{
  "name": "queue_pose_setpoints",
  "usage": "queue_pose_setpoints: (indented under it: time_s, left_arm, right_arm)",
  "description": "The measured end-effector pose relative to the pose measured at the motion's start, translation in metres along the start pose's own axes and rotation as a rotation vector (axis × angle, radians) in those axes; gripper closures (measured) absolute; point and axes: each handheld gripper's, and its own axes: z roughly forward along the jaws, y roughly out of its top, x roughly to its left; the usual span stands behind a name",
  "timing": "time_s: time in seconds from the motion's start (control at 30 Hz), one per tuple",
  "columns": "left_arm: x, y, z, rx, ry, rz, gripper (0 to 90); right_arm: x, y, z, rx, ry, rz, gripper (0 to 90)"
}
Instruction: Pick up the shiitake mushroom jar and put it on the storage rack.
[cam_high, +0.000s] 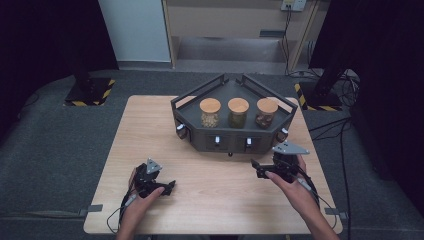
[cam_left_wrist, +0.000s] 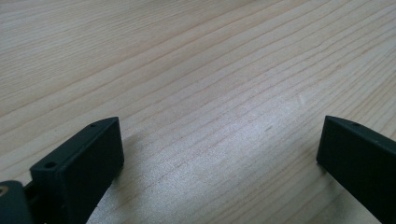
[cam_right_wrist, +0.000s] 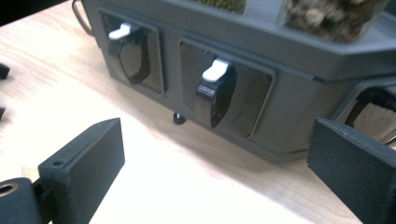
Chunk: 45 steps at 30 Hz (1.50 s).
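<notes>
A person's two hands work at a pale wooden bench (cam_high: 150, 130). The right claw (cam_right_wrist: 219, 163), jaws apart and holding nothing, points at the near face of a dark grey angled rack (cam_high: 200, 137) at the far middle of the bench, its jaws flanking a black switch with a white tab (cam_right_wrist: 215, 91); a second such switch (cam_right_wrist: 128, 51) sits to its left. Three cork-lidded jars (cam_high: 238, 112) stand in a row on top of the rack. The left claw (cam_left_wrist: 219, 154), jaws likewise apart and empty, hangs low over bare wood at the near left, well apart from the rack
</notes>
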Motion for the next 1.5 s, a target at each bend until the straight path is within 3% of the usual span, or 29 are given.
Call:
queue_pose_setpoints:
  time_s: [0.9,1.27,1.5]
  left_arm:
    - [0.0,0.0,0.0,0.0,0.0,0.0,0.0]
    - [0.0,0.0,0.0,0.0,0.0,0.0,0.0]
    - [0.0,0.0,0.0,0.0,0.0,0.0,0.0]
  right_arm:
    - [0.007,-0.033,-0.004,0.043,0.027,0.021,4.4]
    - [0.009,-0.058,0.012,0.134,0.036,0.035,4.6]
    - [0.014,-0.068,0.024,0.188,0.019,0.006,4.6]
